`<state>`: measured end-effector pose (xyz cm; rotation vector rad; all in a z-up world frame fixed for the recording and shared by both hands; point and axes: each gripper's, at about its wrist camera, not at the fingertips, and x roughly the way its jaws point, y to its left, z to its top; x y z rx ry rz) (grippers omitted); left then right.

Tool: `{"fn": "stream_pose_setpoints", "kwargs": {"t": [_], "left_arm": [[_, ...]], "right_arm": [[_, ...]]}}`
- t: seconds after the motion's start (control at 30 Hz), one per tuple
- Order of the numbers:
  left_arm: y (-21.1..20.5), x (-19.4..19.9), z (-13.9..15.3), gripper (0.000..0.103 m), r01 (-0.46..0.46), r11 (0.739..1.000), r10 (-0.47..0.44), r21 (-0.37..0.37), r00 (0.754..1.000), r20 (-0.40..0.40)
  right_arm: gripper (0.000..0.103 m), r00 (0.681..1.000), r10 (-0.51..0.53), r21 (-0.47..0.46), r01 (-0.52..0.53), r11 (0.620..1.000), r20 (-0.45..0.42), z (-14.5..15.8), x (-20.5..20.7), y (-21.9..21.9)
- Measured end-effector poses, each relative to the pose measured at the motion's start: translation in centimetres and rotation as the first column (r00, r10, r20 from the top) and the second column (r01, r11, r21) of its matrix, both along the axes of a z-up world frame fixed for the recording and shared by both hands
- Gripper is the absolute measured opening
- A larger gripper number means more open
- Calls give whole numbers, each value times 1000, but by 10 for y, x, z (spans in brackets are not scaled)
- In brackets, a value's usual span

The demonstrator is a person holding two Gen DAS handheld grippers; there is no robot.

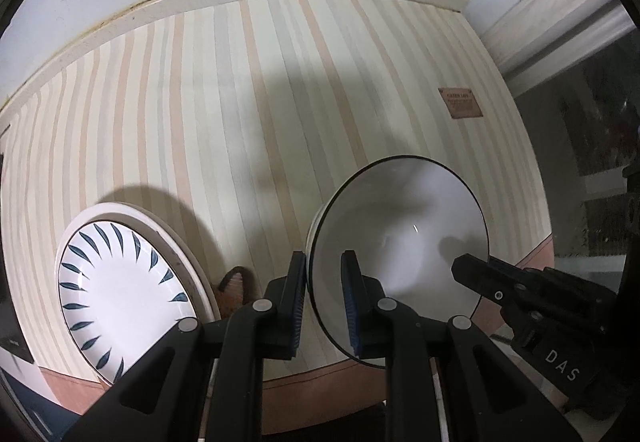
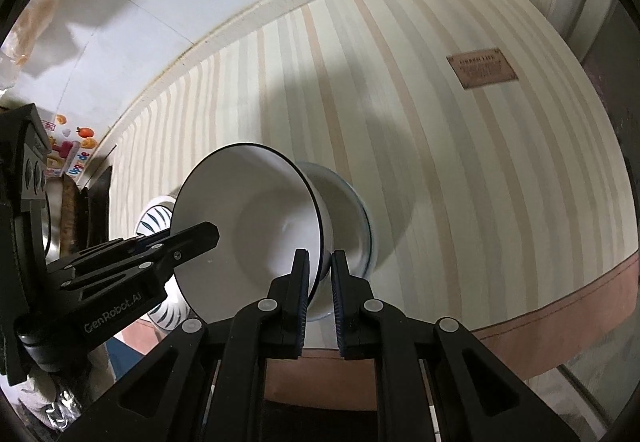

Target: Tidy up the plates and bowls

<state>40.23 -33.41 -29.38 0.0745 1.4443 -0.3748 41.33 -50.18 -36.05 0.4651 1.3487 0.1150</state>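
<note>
Striped cloth (image 1: 224, 114) covers the table. Both grippers clamp one white bowl (image 1: 400, 234) by opposite rim edges: left gripper (image 1: 324, 302) and right gripper (image 2: 320, 298). The bowl sits tilted over a second dish (image 2: 356, 226). A patterned plate (image 1: 124, 298) lies left. Best lower both sides evenly, then release together.

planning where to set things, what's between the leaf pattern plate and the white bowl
In the left wrist view, bare striped tablecloth separates the leaf-pattern plate from the white bowl; low in that gap sits a small brown object I can't identify.
</note>
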Motion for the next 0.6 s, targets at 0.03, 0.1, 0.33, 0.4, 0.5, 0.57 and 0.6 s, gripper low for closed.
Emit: {"fn": "stream_pose_setpoints", "kwargs": {"t": [0.03, 0.1, 0.33, 0.4, 0.5, 0.57, 0.6], "left_arm": [[-2, 0, -2, 15, 7, 1000, -7, 9, 1000, 3], [-5, 0, -5, 15, 18, 1000, -18, 21, 1000, 1], [-12, 1, -14, 15, 44, 998, -44, 41, 999, -9], [-12, 2, -16, 15, 45, 998, -45, 42, 999, -14], [-12, 2, -18, 15, 48, 998, -47, 44, 999, -17], [-12, 2, -18, 15, 52, 998, -51, 45, 999, -18], [-11, 2, -18, 15, 53, 998, -52, 45, 998, -19]], "right_arm": [[13, 1000, -2, 1, 2, 1000, -3, -1, 1, -1], [13, 1000, -4, -3, 4, 1000, -9, -4, 0, -2], [13, 999, -14, -15, 14, 1000, -35, -13, 2, -4], [13, 999, -20, -15, 20, 1000, -38, -14, 4, -5], [13, 999, -26, -20, 25, 999, -44, -14, 6, -5], [14, 999, -25, -26, 24, 999, -48, -14, 8, -5], [16, 998, -27, -27, 26, 999, -51, -14, 9, -4]]}}
